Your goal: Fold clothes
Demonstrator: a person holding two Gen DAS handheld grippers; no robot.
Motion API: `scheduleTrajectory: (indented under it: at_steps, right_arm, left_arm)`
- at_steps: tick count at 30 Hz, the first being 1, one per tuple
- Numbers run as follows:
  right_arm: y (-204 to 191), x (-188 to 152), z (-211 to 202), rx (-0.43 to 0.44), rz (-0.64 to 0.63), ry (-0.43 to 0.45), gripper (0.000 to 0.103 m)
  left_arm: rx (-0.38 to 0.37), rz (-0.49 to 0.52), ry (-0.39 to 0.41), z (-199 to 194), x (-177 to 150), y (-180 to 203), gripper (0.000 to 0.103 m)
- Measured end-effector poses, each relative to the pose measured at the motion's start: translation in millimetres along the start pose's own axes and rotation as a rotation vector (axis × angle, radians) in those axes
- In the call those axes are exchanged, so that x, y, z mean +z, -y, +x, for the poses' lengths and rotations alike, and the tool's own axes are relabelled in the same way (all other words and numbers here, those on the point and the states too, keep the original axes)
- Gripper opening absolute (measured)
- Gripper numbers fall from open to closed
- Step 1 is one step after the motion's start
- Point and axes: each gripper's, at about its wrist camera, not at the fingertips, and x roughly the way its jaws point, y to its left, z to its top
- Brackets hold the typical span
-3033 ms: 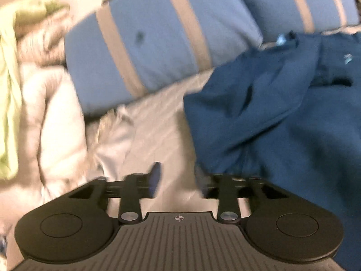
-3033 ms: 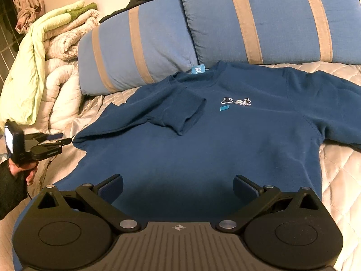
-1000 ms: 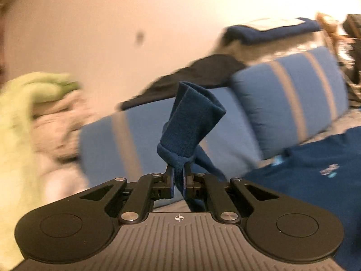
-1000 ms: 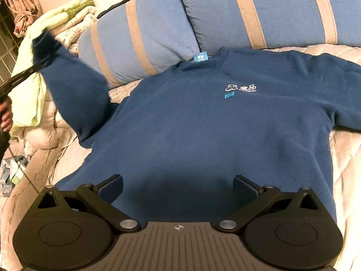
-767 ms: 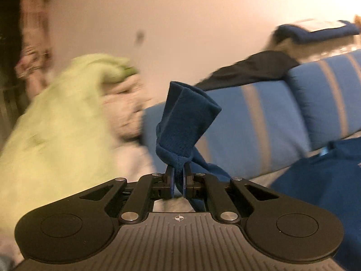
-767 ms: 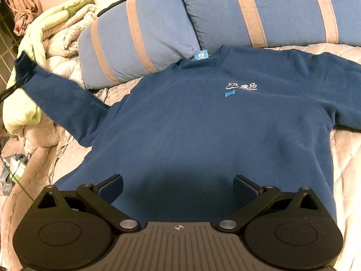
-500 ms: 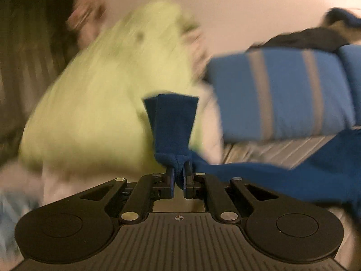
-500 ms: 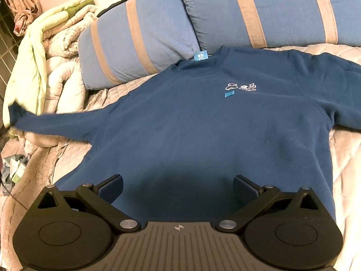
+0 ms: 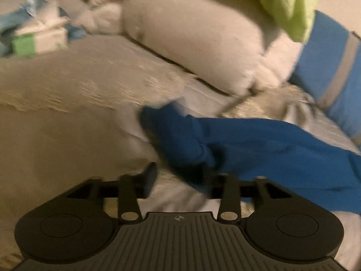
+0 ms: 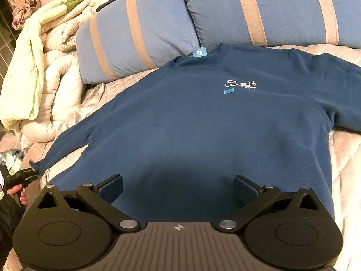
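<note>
Lying flat, sweatshirt spreads beyond gaping right tongs; sleeve touches parted left tongs.

A dark blue sweatshirt lies face up and flat on the quilted bed, its collar toward two striped blue pillows at the head. The right gripper hovers over the hem, jaws spread wide. Near the bed's left edge, the left gripper sits just beside the outstretched sleeve's cuff.
</note>
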Motion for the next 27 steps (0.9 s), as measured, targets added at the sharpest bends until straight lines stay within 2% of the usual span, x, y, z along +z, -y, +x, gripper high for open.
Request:
scheduleTrajectory:
  at_steps: [2,3,8,14,20,23,27]
  right_arm:
    - [0.5,-0.3,-0.3,0.0,0.007,0.005,0.103]
    - [0.8,-0.4,-0.5,-0.001,0.011,0.007,0.103]
    - [0.4,-1.5,-3.2,-0.015,0.005,0.024,0.103]
    - [-3.8,-1.2,-10.3,-0.034,-0.03,0.06,0.103]
    - [-11.2,-4.9,-54.1,-0.044,-0.134,0.179,0.103]
    - [1.6,-8.2,-87.7,-0.077,-0.137,0.224,0.103]
    - [28.4,-17.3,-128.2,-0.148,-0.14,0.241,0.103]
  left_arm:
    - [0.035,-0.007,0.004,-7.9,4.0,-4.6,0.056]
    - [0.035,-0.006,0.006,-13.6,5.1,-5.3,0.056]
    - [-0.042,0.022,0.021,-48.1,6.6,-0.6,0.059]
    - [-0.307,0.12,0.016,-91.0,-7.0,36.9,0.064]
    - [-0.632,0.25,-0.102,-128.8,-39.2,74.1,0.064]
    - [-0.76,0.297,-0.182,-138.2,-59.5,83.0,0.064]
    - [-0.833,0.289,-0.248,-140.6,-74.4,83.5,0.063]
